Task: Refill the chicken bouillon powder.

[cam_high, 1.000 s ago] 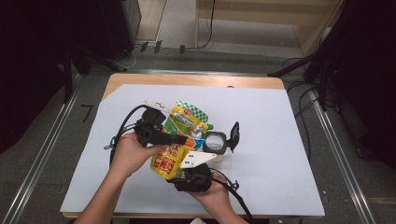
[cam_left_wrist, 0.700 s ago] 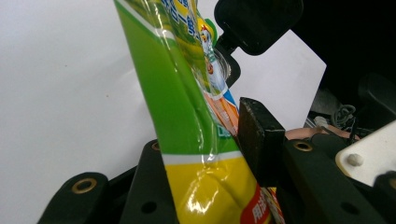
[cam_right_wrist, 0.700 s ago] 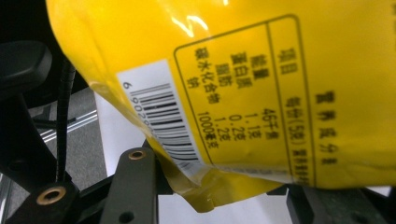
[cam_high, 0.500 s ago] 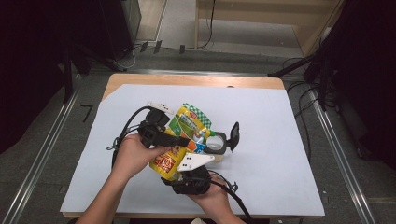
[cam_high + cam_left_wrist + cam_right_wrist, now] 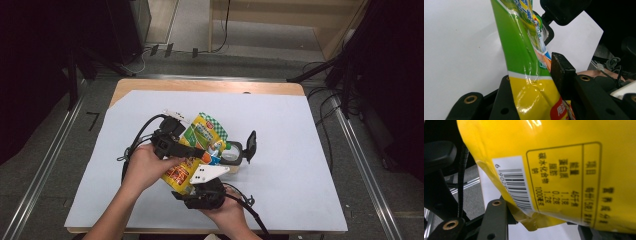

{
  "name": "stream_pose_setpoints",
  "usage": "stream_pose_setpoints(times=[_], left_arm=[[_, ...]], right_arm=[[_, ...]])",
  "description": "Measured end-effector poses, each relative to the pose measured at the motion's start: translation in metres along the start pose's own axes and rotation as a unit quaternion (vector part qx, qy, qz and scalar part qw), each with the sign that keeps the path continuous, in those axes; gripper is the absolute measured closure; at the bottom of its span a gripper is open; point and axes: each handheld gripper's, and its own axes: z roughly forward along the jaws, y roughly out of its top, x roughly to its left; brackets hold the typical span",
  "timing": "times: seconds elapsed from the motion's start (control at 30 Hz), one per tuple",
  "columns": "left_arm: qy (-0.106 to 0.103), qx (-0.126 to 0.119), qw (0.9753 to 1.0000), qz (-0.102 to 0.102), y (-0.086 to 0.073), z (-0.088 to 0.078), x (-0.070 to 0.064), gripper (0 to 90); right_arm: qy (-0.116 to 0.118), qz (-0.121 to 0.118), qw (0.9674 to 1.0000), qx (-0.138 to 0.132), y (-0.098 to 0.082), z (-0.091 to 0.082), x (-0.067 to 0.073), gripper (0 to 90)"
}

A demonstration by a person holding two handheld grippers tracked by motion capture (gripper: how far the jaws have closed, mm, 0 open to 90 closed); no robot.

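Pouch of glossy, crinkled plastic film, green and checked at its far end and yellow at its near end, is held tilted just above the white sheet that covers the wooden tabletop. From the left, the left gripper, matte black with a cable looping off behind it, reaches across the pouch's middle; in the left gripper view its fingers pinch the film where green meets yellow, and the film buckles there. Nearer the person, the right gripper, black with a grey three-cornered plate on top, takes the yellow end; in the right gripper view the printed back, with a white barcode label and a boxed table of text, lies between its fingers, which press on the folded bottom seam. Just right of the pouch stands a small clear round jar with a black flip lid swung upright; the pouch's spout end hides part of its rim.
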Motion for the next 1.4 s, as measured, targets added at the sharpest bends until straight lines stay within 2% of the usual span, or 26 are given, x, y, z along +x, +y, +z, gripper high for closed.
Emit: stream_pose_setpoints(times=[0.33,0.57,0.67,0.73,0.83,0.93,1.0,1.17,1.4], left_arm=[[0.002,0.01,0.9998,-0.016,0.0019,0.0021,-0.0017,71.3],[0.003,0.016,0.9998,-0.011,0.0033,0.0039,-0.0038,70.7],[0.002,0.016,0.9998,-0.009,0.004,0.0055,-0.0045,69.2],[-0.01,0.013,0.9998,-0.013,0.0044,0.0062,-0.0042,64.5],[-0.014,0.017,0.9997,-0.012,0.0043,0.0069,-0.0037,62.4],[-0.017,0.02,0.9996,-0.009,0.0038,0.0071,-0.0033,63.8],[-0.015,0.026,0.9996,0.0,0.0029,0.0078,-0.0039,63.9],[-0.018,0.024,0.9995,0.005,0.0027,0.0066,-0.0042,63.2],[-0.025,0.017,0.9996,-0.001,0.0025,0.0019,-0.0042,59.9]], right_arm=[[0.009,-0.006,0.9999,0.002,0.001,0.0004,0.0049,56.5],[0.003,-0.016,0.9999,0.004,0.0014,0.0016,0.0073,57.5],[0.006,-0.005,1.0,0.003,0.0012,0.0011,0.0067,60.0],[0.011,0.007,0.9999,-0.003,0.0012,-0.0008,0.0038,62.3],[0.016,0.015,0.9997,-0.008,0.0012,-0.0037,0.0012,65.5],[0.016,0.014,0.9997,-0.008,0.0012,-0.0042,0.0023,65.7],[0.014,0.013,0.9998,-0.009,0.0019,-0.0045,0.0032,66.0],[0.015,0.013,0.9997,-0.016,0.0027,-0.0061,0.002,66.2],[0.028,0.024,0.9989,-0.03,0.0042,-0.0084,-0.0011,66.4]])
